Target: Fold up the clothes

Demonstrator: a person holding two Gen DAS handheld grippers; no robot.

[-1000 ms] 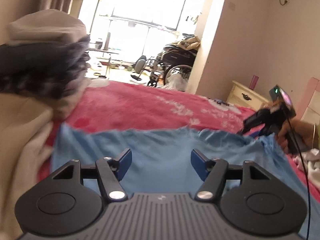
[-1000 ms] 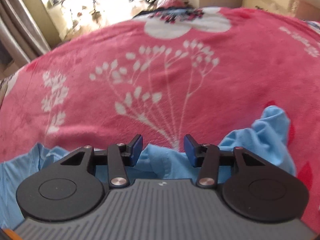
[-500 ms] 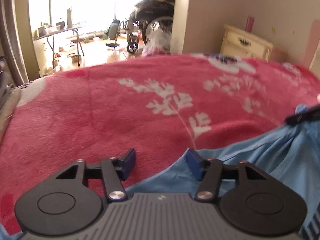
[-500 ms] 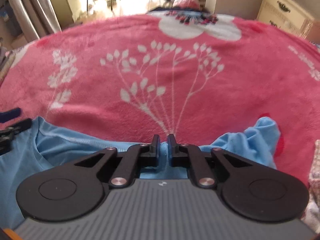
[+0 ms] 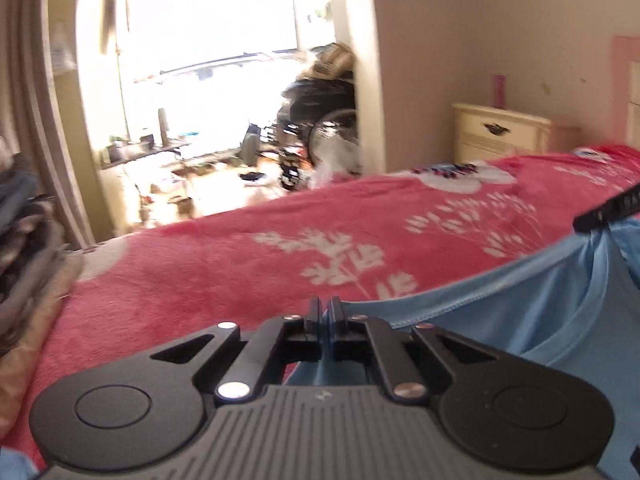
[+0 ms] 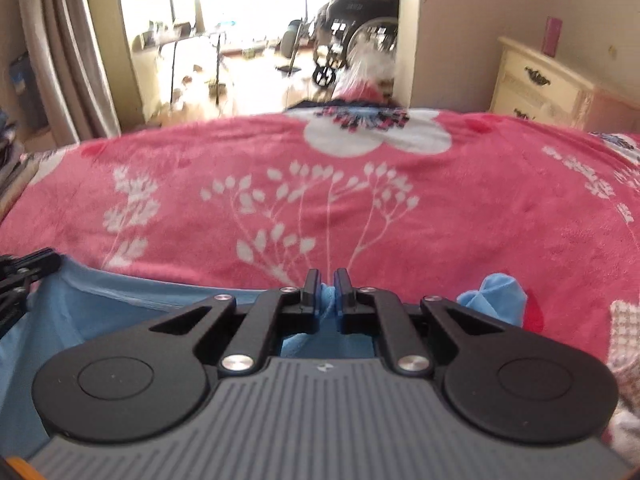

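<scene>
A light blue shirt point(image 5: 540, 312) lies on a pink flowered blanket point(image 5: 240, 264) that covers the bed. My left gripper point(image 5: 325, 312) is shut on the shirt's stitched edge, and blue cloth shows between and under its fingers. My right gripper point(image 6: 327, 288) is shut on a bunched fold of the same shirt point(image 6: 120, 312), with a blue tuft between its pads. A loose blue corner point(image 6: 496, 300) sticks up to its right. The shirt's edge hangs taut between the two grippers. Each gripper's tip shows in the other's view: the right gripper point(image 5: 608, 210), the left gripper point(image 6: 24, 272).
A stack of folded clothes point(image 5: 24, 260) stands at the left edge of the bed. A cream nightstand point(image 6: 540, 84) stands by the far wall, and a checked cloth point(image 6: 628, 320) lies at the right. Beyond the bed are a curtain point(image 6: 68, 48) and a cluttered bright room.
Both grippers have gone from open to shut on the blue shirt's edge. The left one swung away from the clothes stack toward the shirt's corner. The right one tilted up.
</scene>
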